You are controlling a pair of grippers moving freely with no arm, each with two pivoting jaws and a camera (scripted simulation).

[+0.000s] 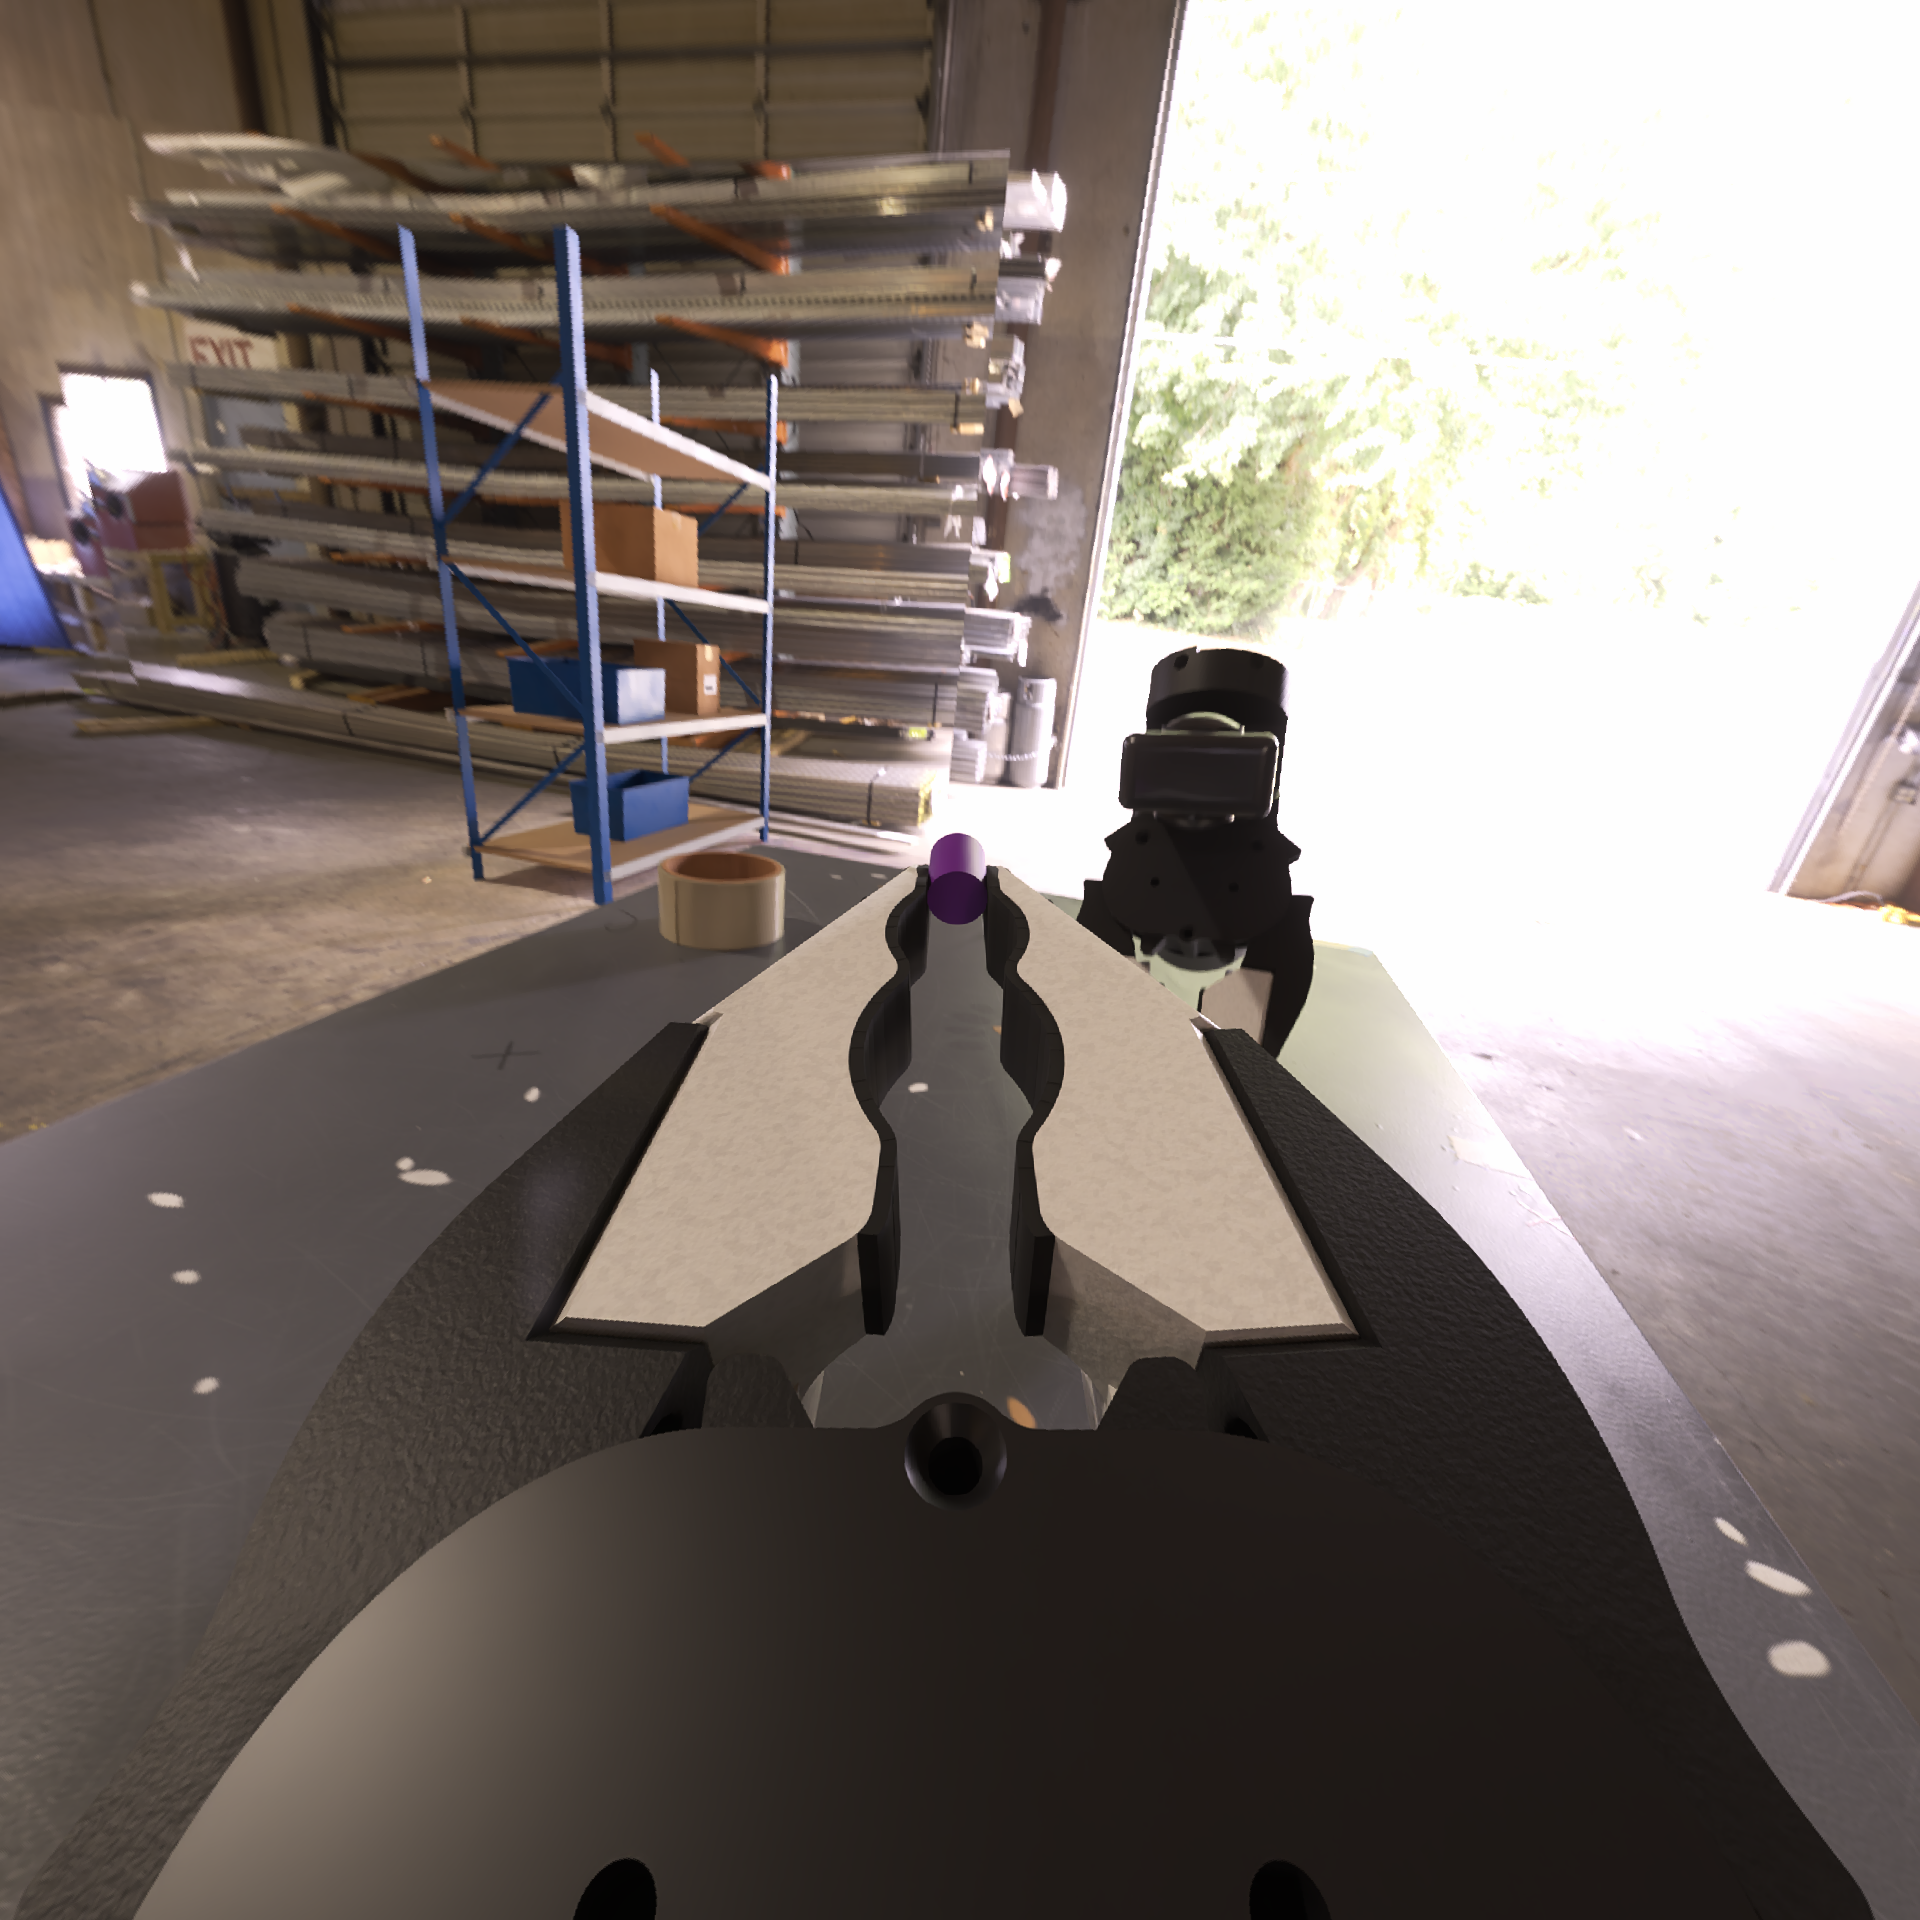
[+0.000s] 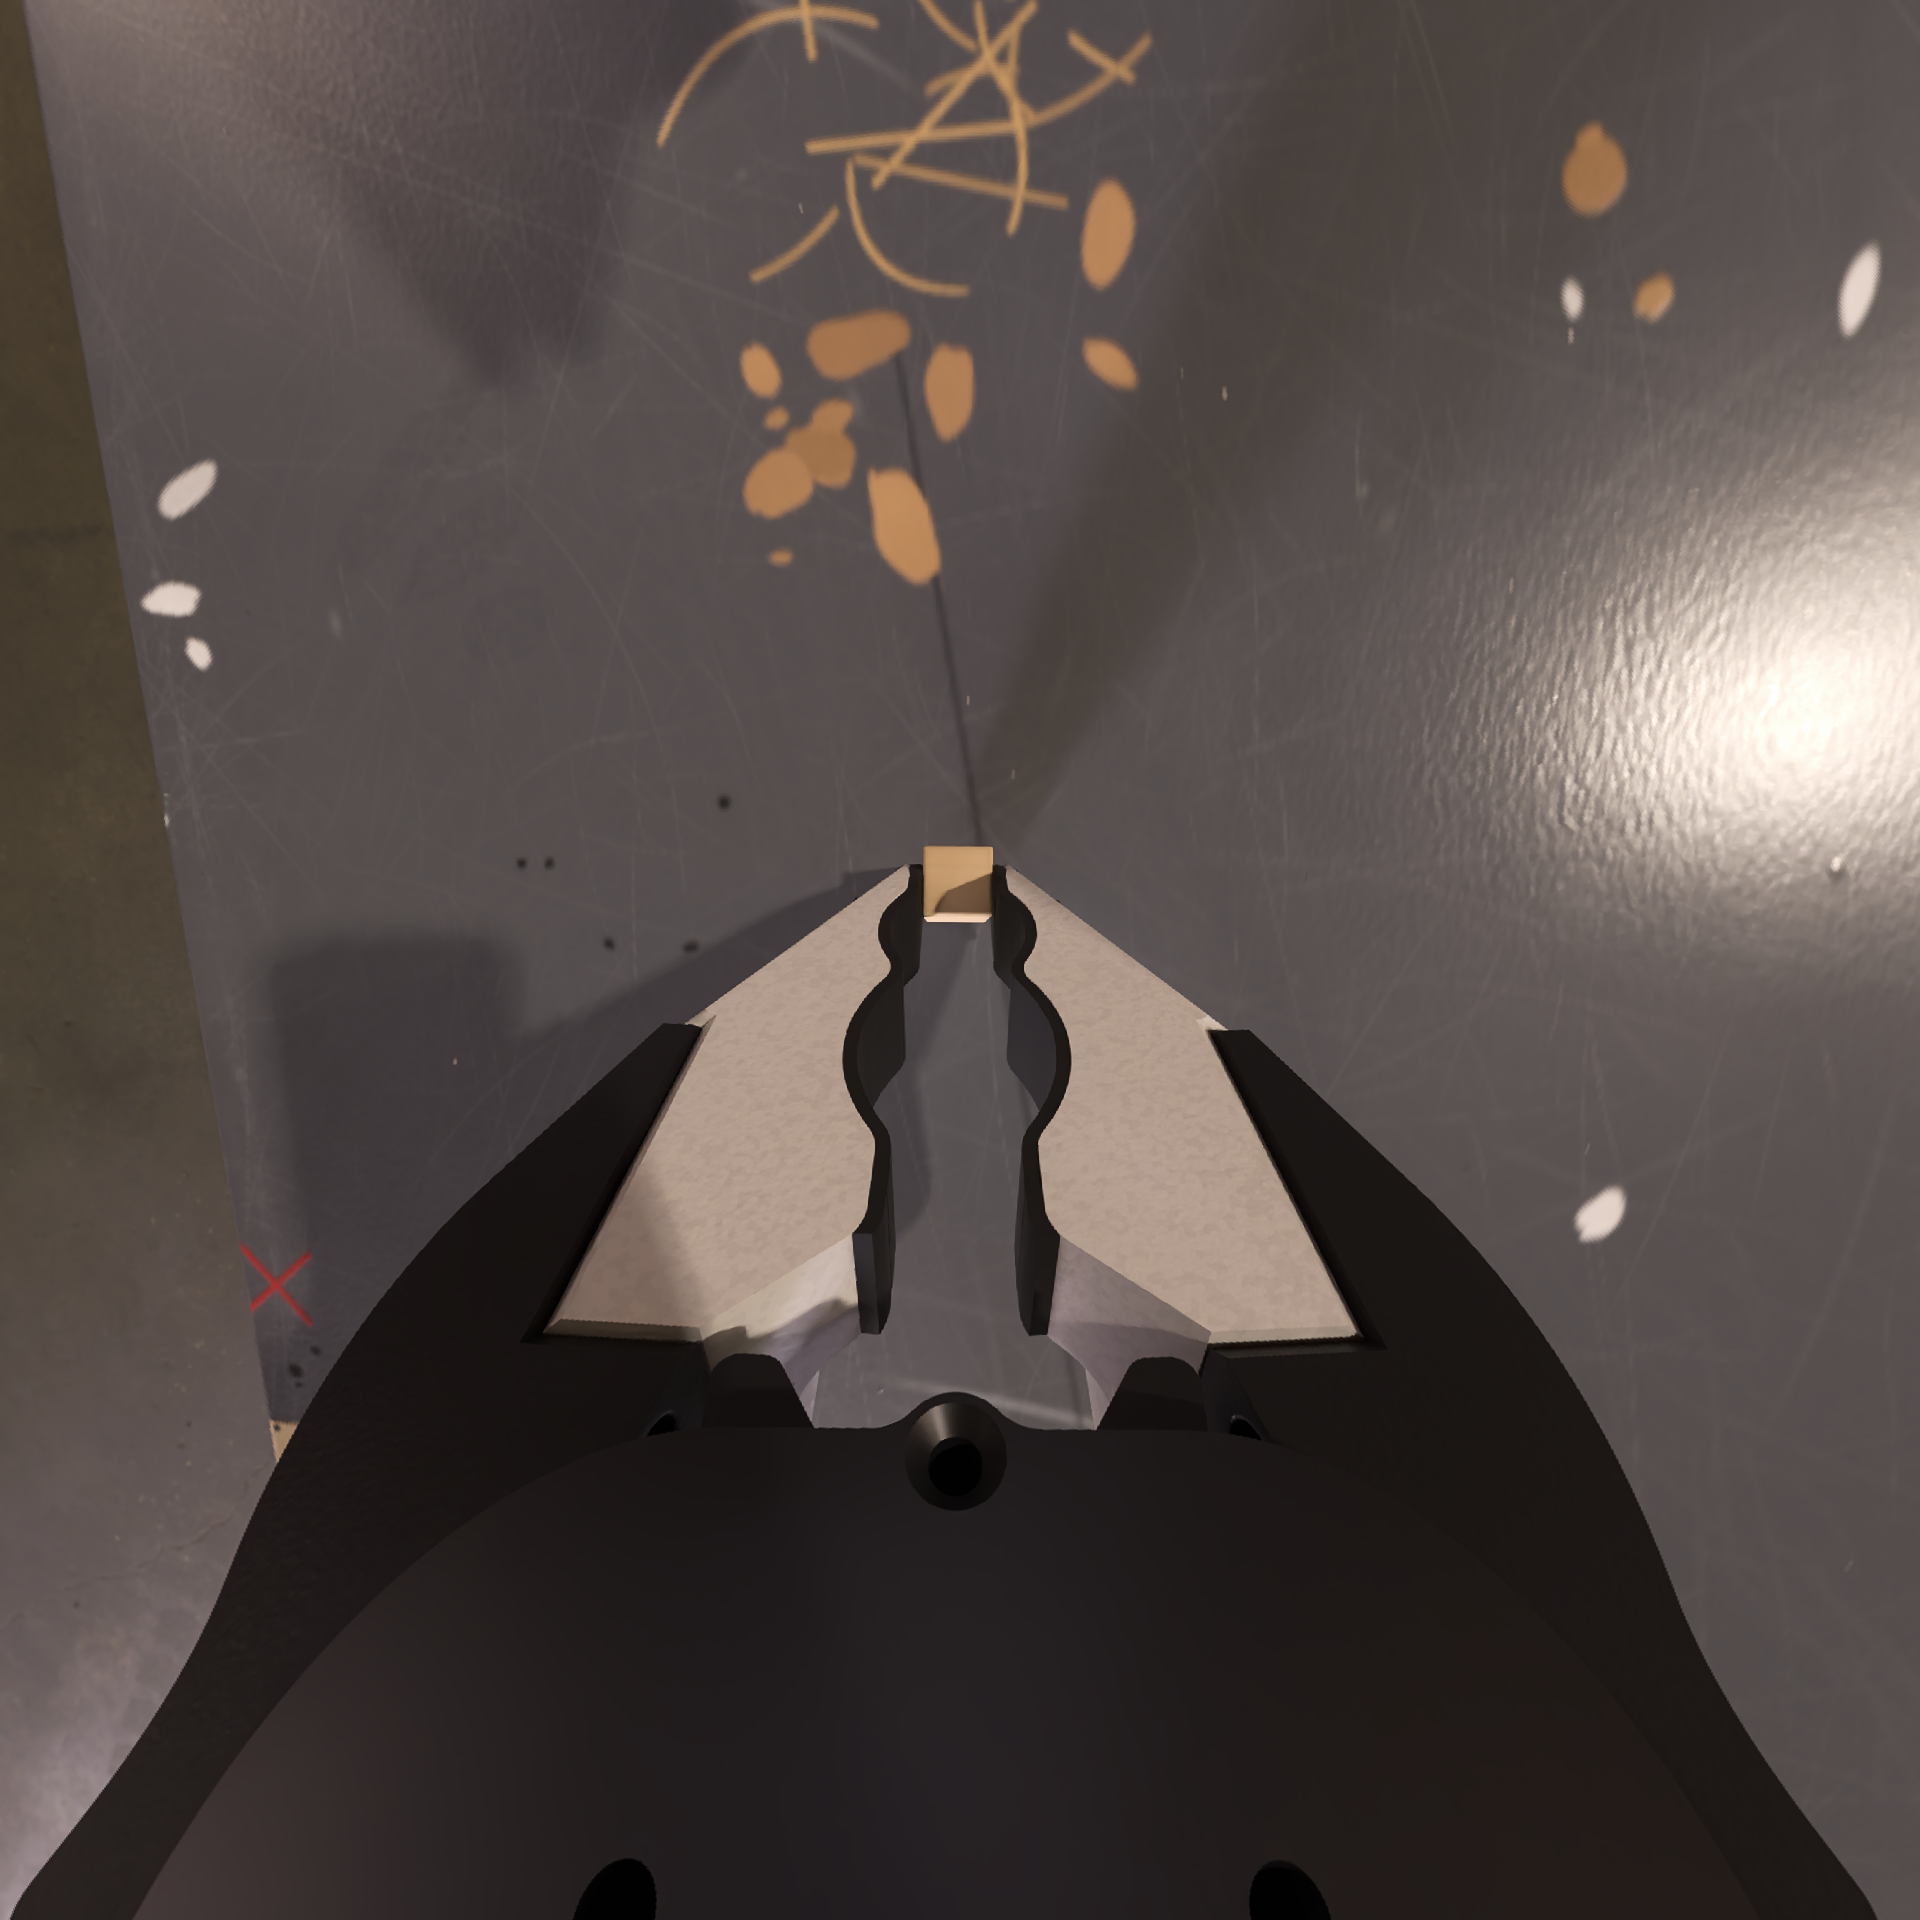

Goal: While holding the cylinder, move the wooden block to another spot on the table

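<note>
In the left wrist view my left gripper (image 1: pixel 957 888) is shut on a small purple cylinder (image 1: pixel 956 878), held at the fingertips above the grey table (image 1: pixel 312 1195). The right gripper (image 1: pixel 1205 935) shows farther off to the right, pointing down at the table. In the right wrist view my right gripper (image 2: pixel 958 891) is shut on a small light wooden block (image 2: pixel 958 883) between its fingertips, over the grey table (image 2: pixel 1351 623). I cannot tell if the block touches the table.
A tan ring-shaped roll (image 1: pixel 720 899) stands on the table's far side, left of the cylinder. A blue shelf rack (image 1: pixel 603 582) stands behind. Tan and white paint marks (image 2: pixel 852 416) dot the table. The table's left edge (image 2: pixel 135 727) and a red cross (image 2: pixel 275 1285) show.
</note>
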